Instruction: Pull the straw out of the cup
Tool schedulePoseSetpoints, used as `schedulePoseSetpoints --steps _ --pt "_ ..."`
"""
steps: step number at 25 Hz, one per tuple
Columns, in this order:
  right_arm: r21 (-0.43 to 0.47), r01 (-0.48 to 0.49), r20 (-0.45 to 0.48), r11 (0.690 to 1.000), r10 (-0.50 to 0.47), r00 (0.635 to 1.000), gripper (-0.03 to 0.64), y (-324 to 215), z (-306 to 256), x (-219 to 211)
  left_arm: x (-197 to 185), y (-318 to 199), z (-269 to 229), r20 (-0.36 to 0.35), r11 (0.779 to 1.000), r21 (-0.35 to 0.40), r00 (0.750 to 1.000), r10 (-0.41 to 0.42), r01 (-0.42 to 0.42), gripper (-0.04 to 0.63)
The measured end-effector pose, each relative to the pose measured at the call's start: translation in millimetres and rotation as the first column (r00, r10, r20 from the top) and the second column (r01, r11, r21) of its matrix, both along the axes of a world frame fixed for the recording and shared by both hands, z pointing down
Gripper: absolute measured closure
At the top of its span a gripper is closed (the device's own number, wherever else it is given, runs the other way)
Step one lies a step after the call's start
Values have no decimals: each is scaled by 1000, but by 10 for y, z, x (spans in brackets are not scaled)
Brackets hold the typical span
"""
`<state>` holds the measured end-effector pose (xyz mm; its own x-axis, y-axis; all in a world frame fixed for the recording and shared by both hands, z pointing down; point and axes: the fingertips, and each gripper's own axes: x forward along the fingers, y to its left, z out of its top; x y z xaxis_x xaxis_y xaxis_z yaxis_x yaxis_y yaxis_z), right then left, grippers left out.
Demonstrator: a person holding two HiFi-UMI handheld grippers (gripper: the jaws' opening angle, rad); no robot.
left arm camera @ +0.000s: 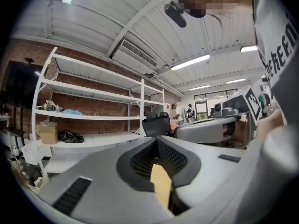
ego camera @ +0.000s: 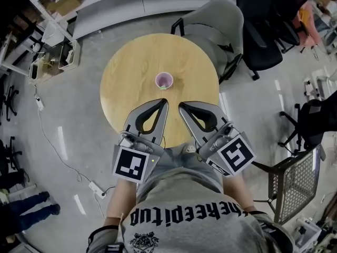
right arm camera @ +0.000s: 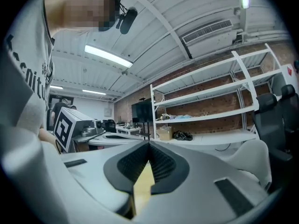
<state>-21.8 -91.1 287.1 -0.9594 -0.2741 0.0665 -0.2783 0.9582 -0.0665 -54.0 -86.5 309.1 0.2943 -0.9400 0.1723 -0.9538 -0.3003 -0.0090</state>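
Note:
A small pink cup [ego camera: 164, 80] stands near the middle of the round wooden table [ego camera: 126, 73]. A faint greenish bit shows at its near rim; I cannot tell if it is the straw. My left gripper [ego camera: 165, 101] and right gripper [ego camera: 180, 105] hover side by side over the table's near edge, tips pointing toward the cup and a short way from it. Both are shut with nothing between the jaws. In the left gripper view the left gripper [left arm camera: 156, 141] points level at shelving; the right gripper [right arm camera: 148, 144] does the same in its view. The cup appears in neither gripper view.
A grey chair [ego camera: 216, 22] stands at the table's far right, black office chairs [ego camera: 268, 30] beyond it, and a mesh chair [ego camera: 295, 183] at my right. White shelving [left arm camera: 93, 92] lines a brick wall. A cable and power strip [ego camera: 96, 187] lie on the floor at left.

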Motion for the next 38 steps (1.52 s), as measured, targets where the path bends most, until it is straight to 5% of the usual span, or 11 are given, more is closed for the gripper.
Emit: schedulePoseSetpoints --steps 22,38 --pt "-40 -261 -61 965 258 964 617 -324 203 -314 -495 -437 537 31 972 -79 974 225 -223 555" --pt "-72 -417 -131 906 406 905 617 -530 434 -113 -475 -713 1087 69 879 -135 881 468 -457 480"
